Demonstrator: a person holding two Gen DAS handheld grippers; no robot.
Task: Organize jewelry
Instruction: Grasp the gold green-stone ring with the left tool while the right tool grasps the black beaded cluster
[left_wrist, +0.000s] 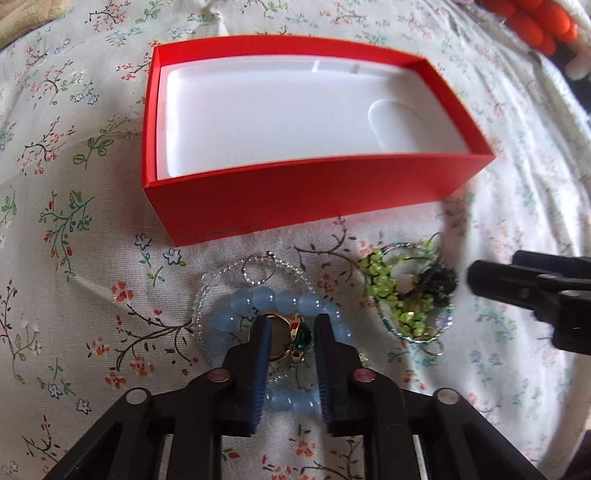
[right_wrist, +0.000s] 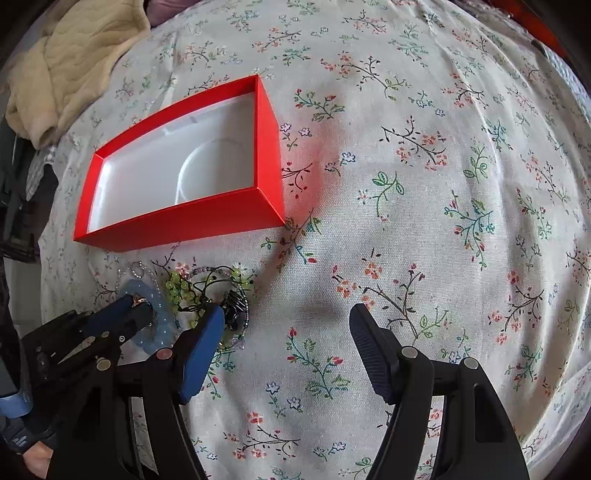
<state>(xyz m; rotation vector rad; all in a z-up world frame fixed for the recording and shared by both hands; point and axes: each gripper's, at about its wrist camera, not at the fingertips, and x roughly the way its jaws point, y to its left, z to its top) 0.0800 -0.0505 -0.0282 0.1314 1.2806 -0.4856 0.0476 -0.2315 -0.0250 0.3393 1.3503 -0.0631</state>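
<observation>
My left gripper (left_wrist: 291, 326) is shut on a gold ring with a green stone (left_wrist: 293, 338), just above a pale blue bead bracelet (left_wrist: 273, 301) and a clear bead strand (left_wrist: 221, 275) on the floral cloth. A tangle of lime-green and dark beads (left_wrist: 406, 284) lies to the right of them. The open red box (left_wrist: 314, 188) with a white liner stands behind the jewelry. My right gripper (right_wrist: 286, 321) is open and empty over the cloth, right of the pile; it shows in the left wrist view (left_wrist: 476, 282). The left gripper also shows in the right wrist view (right_wrist: 138, 304).
A beige quilted blanket (right_wrist: 62, 59) lies bunched at the far left of the bed. Orange beads or balls (left_wrist: 532, 18) sit at the far right corner. The floral cloth (right_wrist: 424, 221) spreads wide to the right of the box.
</observation>
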